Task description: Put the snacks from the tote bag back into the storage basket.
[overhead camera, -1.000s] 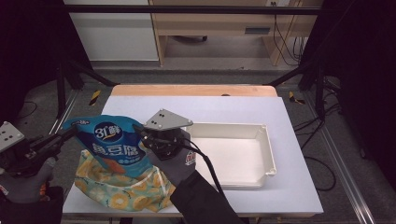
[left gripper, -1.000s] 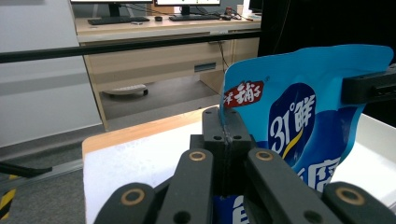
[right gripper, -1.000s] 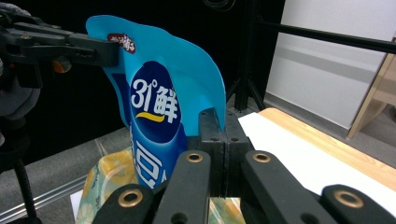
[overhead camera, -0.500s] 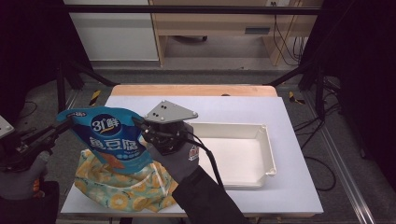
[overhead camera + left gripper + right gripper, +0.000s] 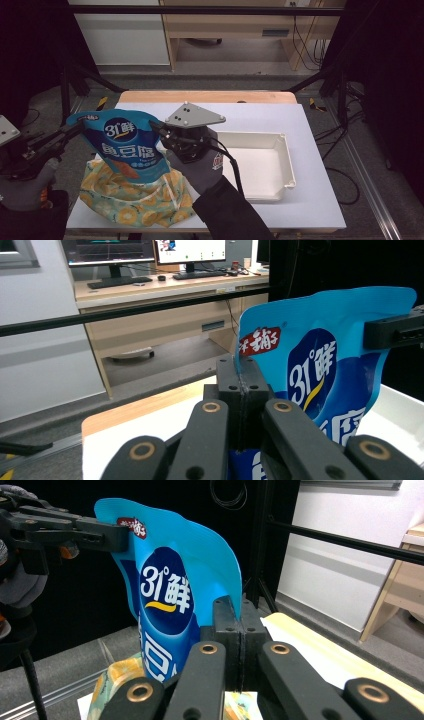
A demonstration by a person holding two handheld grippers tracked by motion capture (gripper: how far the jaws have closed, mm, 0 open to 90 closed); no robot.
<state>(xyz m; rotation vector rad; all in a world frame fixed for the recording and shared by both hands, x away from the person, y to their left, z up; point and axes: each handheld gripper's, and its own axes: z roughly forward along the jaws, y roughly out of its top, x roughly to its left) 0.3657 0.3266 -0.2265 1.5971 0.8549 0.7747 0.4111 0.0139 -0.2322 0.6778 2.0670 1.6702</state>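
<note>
1. Table: white top, wooden strip along the far edge.
2. White tray: right half of the table, long side parallel to the near edge.
3. Yellow patterned cloth bag: near-left corner of the table, directly under the pouch.
4. Blue snack pouch: held off the table above the cloth bag, upright, stretched between both tools.
5. Right tool: jaws together, clamped on the pouch's right top edge; gloved hand behind it.
6. Left tool: jaws together, clamped on the pouch's left top corner, past the table's left edge.
</note>
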